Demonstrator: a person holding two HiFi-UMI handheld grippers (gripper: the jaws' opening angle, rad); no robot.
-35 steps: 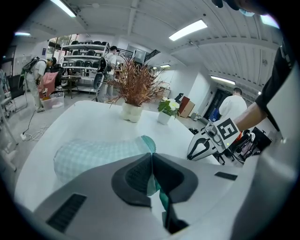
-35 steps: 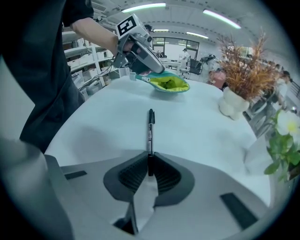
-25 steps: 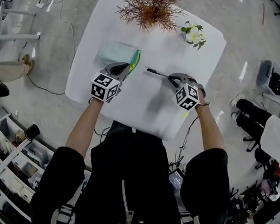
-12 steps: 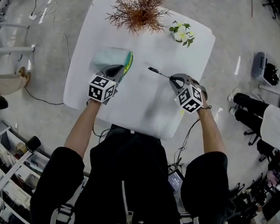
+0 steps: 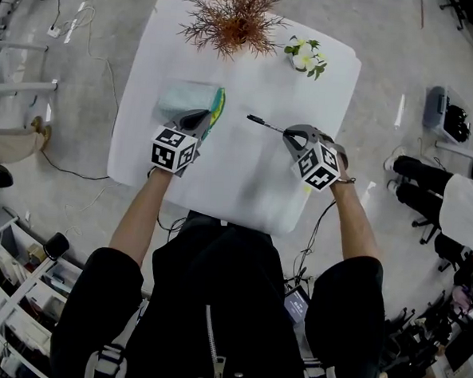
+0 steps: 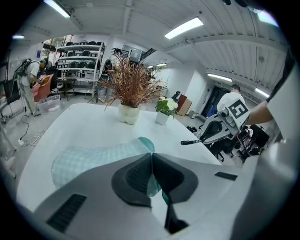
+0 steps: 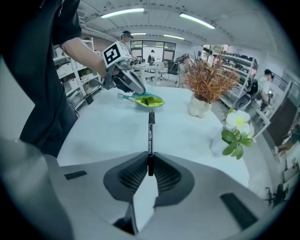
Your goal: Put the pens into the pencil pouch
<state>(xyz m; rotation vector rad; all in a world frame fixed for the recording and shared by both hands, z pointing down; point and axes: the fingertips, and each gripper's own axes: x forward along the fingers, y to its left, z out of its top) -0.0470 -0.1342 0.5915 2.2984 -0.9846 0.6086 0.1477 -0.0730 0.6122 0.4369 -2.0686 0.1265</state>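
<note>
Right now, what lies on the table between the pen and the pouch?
Nothing: the table between pen and pouch is bare, as the head view shows.

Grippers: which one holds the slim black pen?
The right gripper, clamped on the slim black pen; the left gripper pinches the pale green mesh pouch instead.

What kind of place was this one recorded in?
Probably a lab or workshop, not a home: metal storage shelves, loose cables on a bare floor, and ceiling strip lights around one white table.
</note>
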